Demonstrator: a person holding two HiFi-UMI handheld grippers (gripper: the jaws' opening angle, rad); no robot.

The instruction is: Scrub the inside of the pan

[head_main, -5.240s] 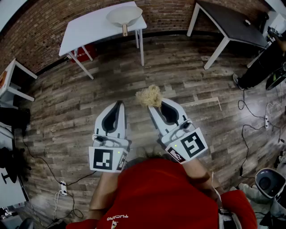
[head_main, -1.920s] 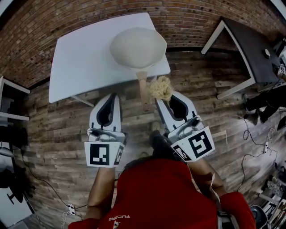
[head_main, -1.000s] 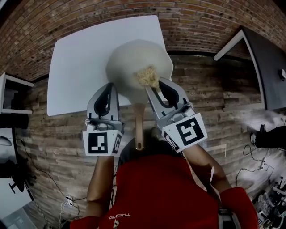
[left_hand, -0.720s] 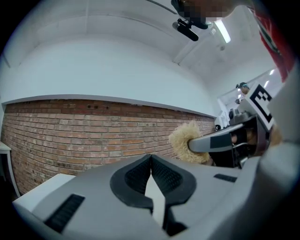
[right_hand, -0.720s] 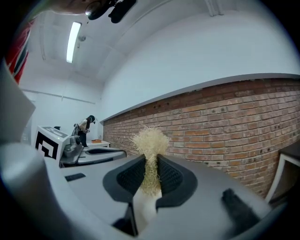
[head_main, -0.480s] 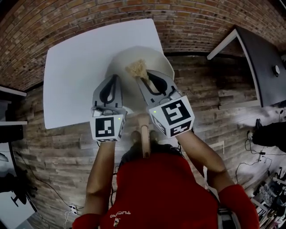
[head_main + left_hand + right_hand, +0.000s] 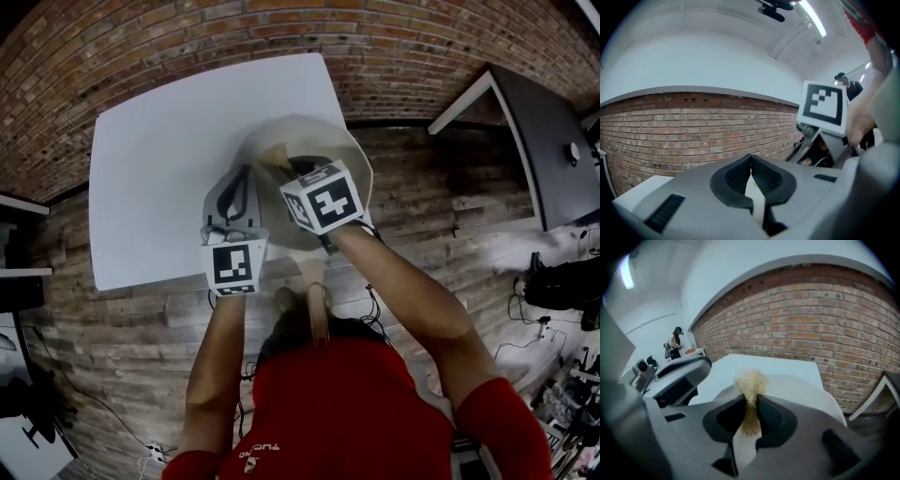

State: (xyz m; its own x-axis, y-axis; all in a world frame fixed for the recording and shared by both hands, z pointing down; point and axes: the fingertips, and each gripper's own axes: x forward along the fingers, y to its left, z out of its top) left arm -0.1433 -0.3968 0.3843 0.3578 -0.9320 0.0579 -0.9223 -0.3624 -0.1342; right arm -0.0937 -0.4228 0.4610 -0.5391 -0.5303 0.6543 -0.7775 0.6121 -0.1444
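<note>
A cream pan rests on the white table, its wooden handle sticking out past the table edge toward me. My right gripper reaches over the pan's bowl, shut on a tan wiry scrubber. In the right gripper view the scrubber bulges out past the jaws above the pan. The left gripper lies at the pan's left side, shut and empty. Its jaws meet tip to tip in the left gripper view.
A brick wall runs behind the table. A dark table stands to the right on the wood floor, with cables beyond. A person stands far off.
I have come up to the table. In the last second the right gripper swung left and tipped down over the pan with the scrubber. The left gripper crept forward beside the pan.
</note>
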